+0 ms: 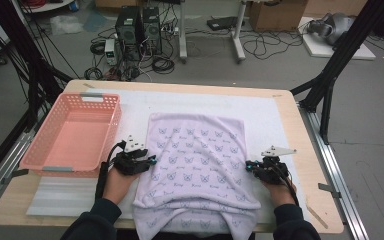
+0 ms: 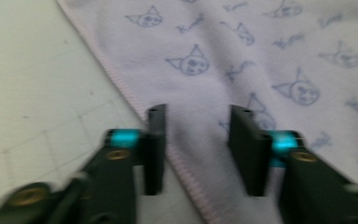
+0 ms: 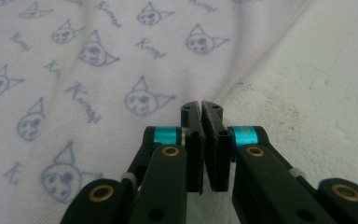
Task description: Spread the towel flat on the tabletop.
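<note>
A pale lilac towel point(image 1: 195, 150) printed with small blue cat faces lies spread on a white mat, its near end hanging over the table's front edge. My left gripper point(image 1: 152, 161) sits at the towel's left edge. In the left gripper view, the left gripper point(image 2: 196, 109) has its jaws apart, with the towel's point(image 2: 261, 46) stitched hem running between them. My right gripper point(image 1: 247, 166) sits at the towel's right edge. In the right gripper view, the right gripper point(image 3: 201, 105) has its jaws together right at the towel's point(image 3: 74, 70) hem. I cannot tell whether cloth is pinched.
A pink plastic basket point(image 1: 42, 135) with nothing in it stands at the table's left side, close to my left hand. The white mat point(image 1: 275, 115) covers most of the wooden table point(image 1: 307, 165). Computers and cables lie on the floor beyond the far edge.
</note>
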The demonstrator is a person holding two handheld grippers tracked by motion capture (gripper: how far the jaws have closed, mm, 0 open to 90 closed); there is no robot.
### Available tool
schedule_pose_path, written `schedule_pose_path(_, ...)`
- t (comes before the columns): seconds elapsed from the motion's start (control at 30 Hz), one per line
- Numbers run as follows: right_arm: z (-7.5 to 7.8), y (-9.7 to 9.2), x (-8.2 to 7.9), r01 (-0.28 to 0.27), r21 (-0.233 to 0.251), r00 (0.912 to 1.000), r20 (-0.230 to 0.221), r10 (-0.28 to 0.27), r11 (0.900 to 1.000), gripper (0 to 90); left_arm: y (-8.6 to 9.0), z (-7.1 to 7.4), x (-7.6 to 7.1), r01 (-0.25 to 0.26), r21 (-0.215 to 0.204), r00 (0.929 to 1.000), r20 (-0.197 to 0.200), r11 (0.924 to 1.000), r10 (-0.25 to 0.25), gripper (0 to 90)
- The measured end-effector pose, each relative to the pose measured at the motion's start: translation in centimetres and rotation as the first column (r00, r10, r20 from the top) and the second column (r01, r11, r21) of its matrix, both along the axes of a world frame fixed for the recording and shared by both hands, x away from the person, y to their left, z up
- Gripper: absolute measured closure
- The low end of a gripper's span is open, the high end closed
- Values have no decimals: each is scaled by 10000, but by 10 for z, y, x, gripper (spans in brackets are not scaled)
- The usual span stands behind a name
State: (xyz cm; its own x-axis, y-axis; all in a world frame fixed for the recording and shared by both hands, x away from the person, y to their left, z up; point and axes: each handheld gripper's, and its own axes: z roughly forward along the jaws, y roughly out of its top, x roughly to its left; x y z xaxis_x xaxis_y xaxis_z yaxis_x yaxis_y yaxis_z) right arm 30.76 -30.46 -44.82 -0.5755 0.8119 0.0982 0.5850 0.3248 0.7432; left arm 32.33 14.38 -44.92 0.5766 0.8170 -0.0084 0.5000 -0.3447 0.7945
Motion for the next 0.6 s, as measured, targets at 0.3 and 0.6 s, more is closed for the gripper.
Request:
schedule_pose_path(0.3,9,-9,-23,-529,-400,9968,-623,504,9978,886,15,11,-22,698,-160,9899,-1230,9974,-712,874)
schedule_pose_path(0.6,16,-20,-48,-969,-31,9896,-1073,961,9953,700,18,18,-36,1518,-950,9774,-1335,9838,-1637,611)
